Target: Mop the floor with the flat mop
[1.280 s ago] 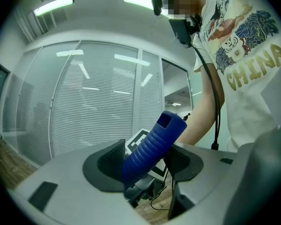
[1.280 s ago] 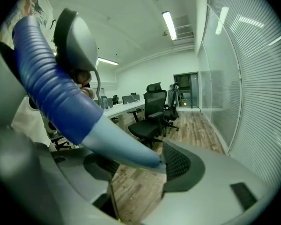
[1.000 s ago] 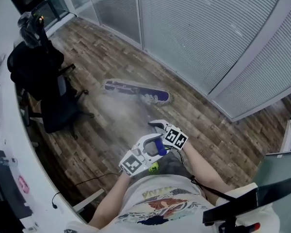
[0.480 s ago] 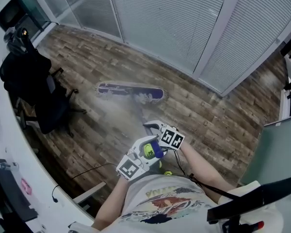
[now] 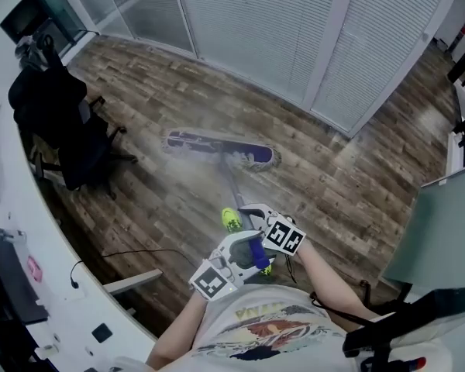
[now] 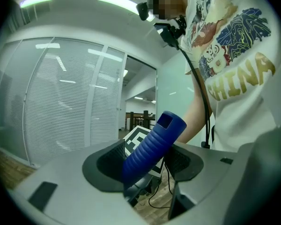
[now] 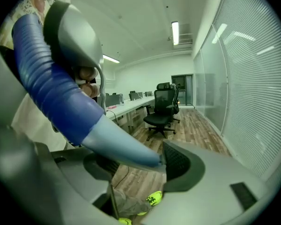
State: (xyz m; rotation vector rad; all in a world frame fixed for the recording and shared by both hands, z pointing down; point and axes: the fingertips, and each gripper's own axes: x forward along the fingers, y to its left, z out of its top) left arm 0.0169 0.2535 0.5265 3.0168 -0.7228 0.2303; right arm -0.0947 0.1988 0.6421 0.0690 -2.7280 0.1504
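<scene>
The flat mop head (image 5: 218,147), blue with a grey pad, lies flat on the wooden floor (image 5: 349,184) ahead of me, and its pole (image 5: 234,184) slants back towards my body. My left gripper (image 5: 244,248) is shut on the ribbed blue handle grip (image 6: 150,146) at the pole's top end. My right gripper (image 5: 252,215) is shut on the pale blue neck of the handle (image 7: 119,144) just below that grip. A yellow-green shoe (image 5: 230,220) steps beside the pole.
A black office chair (image 5: 81,149) with a dark bag stands at the left, next to a long white desk (image 5: 23,231). A black cable (image 5: 132,256) trails on the floor near the desk. Glass walls with blinds (image 5: 294,29) close off the far side.
The mop head has slid a little to the right over the floor. My view has swung, and a yellow-green shoe has stepped forward beside the pole. Both grippers stay on the handle.
</scene>
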